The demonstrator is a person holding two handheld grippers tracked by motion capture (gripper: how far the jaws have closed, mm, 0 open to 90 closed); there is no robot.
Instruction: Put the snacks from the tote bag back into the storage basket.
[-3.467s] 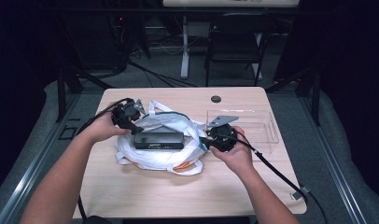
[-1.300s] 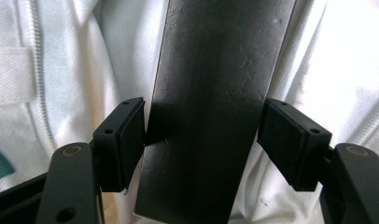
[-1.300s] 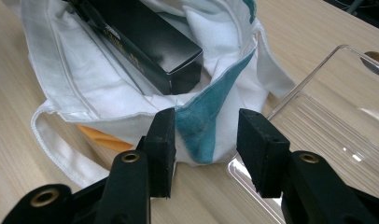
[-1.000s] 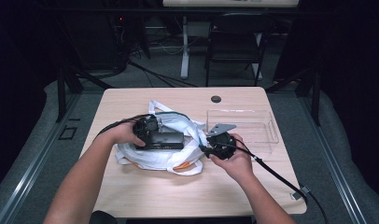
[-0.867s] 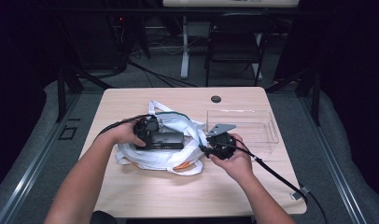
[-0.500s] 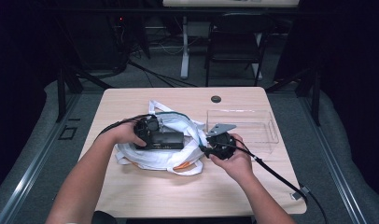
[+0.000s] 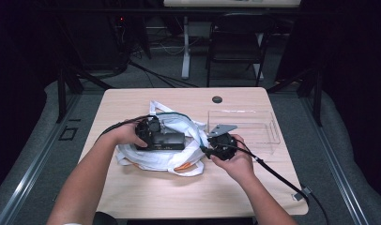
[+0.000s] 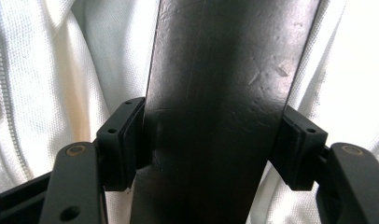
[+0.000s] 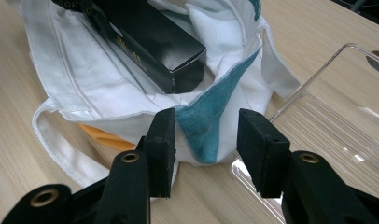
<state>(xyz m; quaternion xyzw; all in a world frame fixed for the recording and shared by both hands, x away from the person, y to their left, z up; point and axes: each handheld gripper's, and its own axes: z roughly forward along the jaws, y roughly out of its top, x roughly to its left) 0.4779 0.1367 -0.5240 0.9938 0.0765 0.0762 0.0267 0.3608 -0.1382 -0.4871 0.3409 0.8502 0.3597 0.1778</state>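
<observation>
A long black box (image 7: 169, 139) lies across the top of a white cloth bag (image 7: 153, 160) at the middle of the table. My left gripper (image 7: 153, 134) is shut on the box's left end. In the left gripper view the box (image 8: 225, 84) runs up between both pads (image 8: 120, 140), over the white cloth (image 8: 38, 70). My right gripper (image 7: 205, 150) sits at the bag's right side with its jaws open. The bag's teal-lined rim (image 9: 201, 126) hangs between them, unpinched, and the box (image 9: 155, 42) lies beyond.
A clear plastic tray (image 7: 273, 129) stands right of the bag, close behind my right hand. Something orange (image 7: 181, 166) peeks from under the bag. A dark round cap (image 7: 217, 99) sits in the tabletop at the back. Bare wood (image 7: 132, 197) lies in front.
Since the earliest frame my left gripper has shifted right with the black box, further over the bag. Over the last second nothing has moved.
</observation>
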